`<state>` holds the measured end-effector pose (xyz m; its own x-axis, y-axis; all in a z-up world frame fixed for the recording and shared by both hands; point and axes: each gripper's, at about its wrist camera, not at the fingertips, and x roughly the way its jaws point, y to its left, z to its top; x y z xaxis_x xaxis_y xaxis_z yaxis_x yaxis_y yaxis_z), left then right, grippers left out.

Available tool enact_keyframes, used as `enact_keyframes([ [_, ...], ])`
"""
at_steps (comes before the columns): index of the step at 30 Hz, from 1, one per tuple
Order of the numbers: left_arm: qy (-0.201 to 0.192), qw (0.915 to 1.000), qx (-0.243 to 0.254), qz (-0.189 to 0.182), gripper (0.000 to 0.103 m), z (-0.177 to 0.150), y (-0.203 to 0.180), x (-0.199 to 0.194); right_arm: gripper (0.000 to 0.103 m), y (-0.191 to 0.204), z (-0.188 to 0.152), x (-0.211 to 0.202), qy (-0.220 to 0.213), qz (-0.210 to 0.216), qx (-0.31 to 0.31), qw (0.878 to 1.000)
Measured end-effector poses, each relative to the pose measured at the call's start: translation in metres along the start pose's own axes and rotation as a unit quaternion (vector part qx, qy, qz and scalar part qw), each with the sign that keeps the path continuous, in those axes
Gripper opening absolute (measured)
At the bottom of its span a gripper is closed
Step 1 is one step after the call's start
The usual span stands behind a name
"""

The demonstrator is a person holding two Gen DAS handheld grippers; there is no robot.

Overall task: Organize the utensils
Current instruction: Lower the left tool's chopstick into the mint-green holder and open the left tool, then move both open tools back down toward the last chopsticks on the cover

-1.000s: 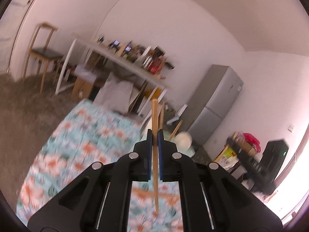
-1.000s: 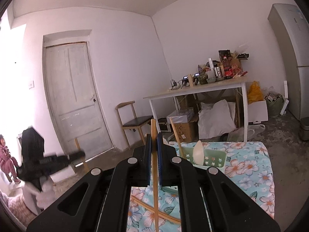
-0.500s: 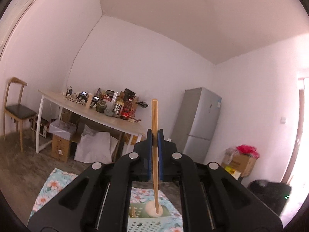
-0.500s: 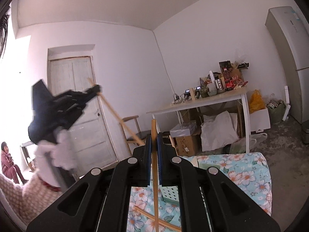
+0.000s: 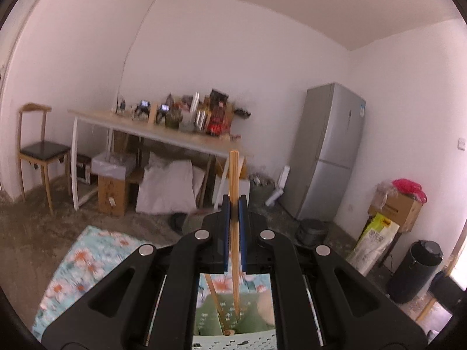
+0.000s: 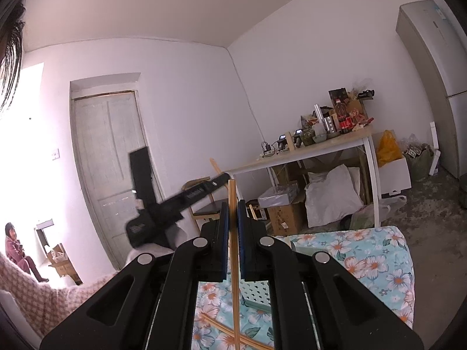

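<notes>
In the left wrist view my left gripper [image 5: 233, 204] is shut on a wooden chopstick [image 5: 234, 175] that stands upright. Its lower tip hangs over a pale green perforated basket [image 5: 210, 312]. Inside the basket another chopstick [image 5: 214, 300] leans beside a cream rounded utensil [image 5: 267, 306]. My right gripper [image 6: 232, 210] is shut on a second upright chopstick [image 6: 235, 297] above the floral cloth [image 6: 373, 265]. The right wrist view also shows the left gripper [image 6: 221, 178], blurred, up and to the left, with the basket [image 6: 256, 290] behind my fingers. Loose chopsticks [image 6: 251, 339] lie crossed on the cloth.
A long white-legged table [image 5: 175, 138] crowded with bottles stands at the back wall, with boxes and sacks under it. Nearby are a wooden chair [image 5: 38, 148], a grey fridge [image 5: 329, 157], a black bin [image 5: 414, 271] and a door [image 6: 111, 157]. A person [image 6: 14, 245] sits far left.
The left gripper swung across and levelled out with its chopstick, which now hangs over the basket. In the right wrist view it moved right, nearer the basket. The right gripper hardly moved.
</notes>
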<state>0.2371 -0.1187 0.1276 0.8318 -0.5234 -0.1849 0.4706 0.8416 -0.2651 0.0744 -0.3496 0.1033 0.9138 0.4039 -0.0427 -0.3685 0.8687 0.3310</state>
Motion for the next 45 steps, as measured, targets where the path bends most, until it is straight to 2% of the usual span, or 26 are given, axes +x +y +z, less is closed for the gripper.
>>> enact_keyframes([
  [3,0.021,0.9996,-0.011,-0.012,0.006,-0.010,0.004,0.008,0.006,-0.002,-0.003,0.002,0.005,-0.004,0.002,1.000],
  [6,0.026,0.9994,-0.012,-0.017,0.023,-0.016,0.006,0.007,0.006,-0.002,-0.003,0.003,0.007,-0.008,0.001,1.000],
  [13,0.014,0.9996,-0.005,-0.022,0.041,-0.017,0.006,-0.012,0.006,0.004,0.001,-0.001,0.005,-0.018,-0.003,1.000],
  [20,-0.007,0.9997,-0.005,-0.021,0.062,-0.007,0.011,-0.067,0.006,0.022,0.025,-0.005,-0.018,-0.021,-0.034,0.999],
  [26,0.017,0.9998,-0.005,-0.013,0.076,-0.027,0.031,-0.114,0.006,0.040,0.055,0.001,-0.049,-0.024,-0.076,0.996],
  [31,0.055,0.9984,-0.001,0.007,0.084,-0.060,0.047,-0.138,0.006,0.046,0.082,0.021,-0.073,-0.024,-0.093,0.993],
  [36,0.077,0.9964,0.003,0.036,0.086,-0.089,0.063,-0.157,0.006,0.043,0.101,0.051,-0.087,-0.036,-0.102,0.990],
  [45,0.100,0.9927,-0.010,0.066,0.087,-0.117,0.090,-0.163,0.006,0.016,0.094,0.118,-0.043,-0.075,-0.097,0.992],
])
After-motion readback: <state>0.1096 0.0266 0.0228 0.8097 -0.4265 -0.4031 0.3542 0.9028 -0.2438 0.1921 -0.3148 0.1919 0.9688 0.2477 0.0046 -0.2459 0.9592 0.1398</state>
